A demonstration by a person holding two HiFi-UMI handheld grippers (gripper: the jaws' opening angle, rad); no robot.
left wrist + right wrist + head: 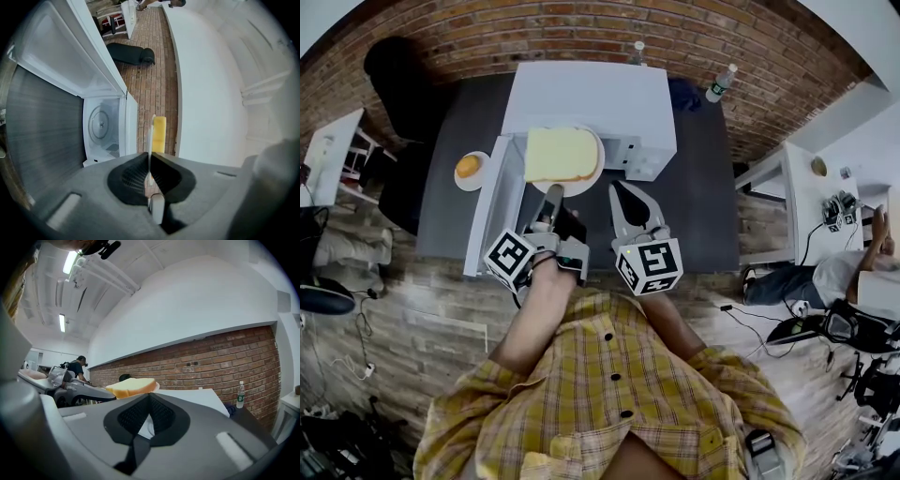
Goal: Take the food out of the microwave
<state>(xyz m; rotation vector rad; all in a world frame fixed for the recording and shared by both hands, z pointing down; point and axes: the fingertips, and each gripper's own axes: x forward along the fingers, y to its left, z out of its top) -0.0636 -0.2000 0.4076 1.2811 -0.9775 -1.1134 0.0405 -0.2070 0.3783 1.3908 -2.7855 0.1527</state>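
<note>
The bread point(561, 153) on its plate point(581, 187) is out of the microwave point(591, 103) and held in the air just in front of it, so the carrying-clear step is in hand. The next move, I judge, calls for setting it down level on a bare part of the desk point(703, 187). The left gripper point(551, 199) is nearly closed, clamped on the plate's near rim, while the right gripper point(628, 202) is closed on nothing, just beside the plate.

Dark table point(712, 187) bears microwave point(591, 103), saucer point(471, 171), bottle point(721, 83).

shirt point(619, 403): yellow plaid, dark buttons | left claw point(552, 193): grey shell, black-and-white marker cube point(511, 260) | right claw point(617, 187): grey shell, matching cube point(652, 265)
</note>
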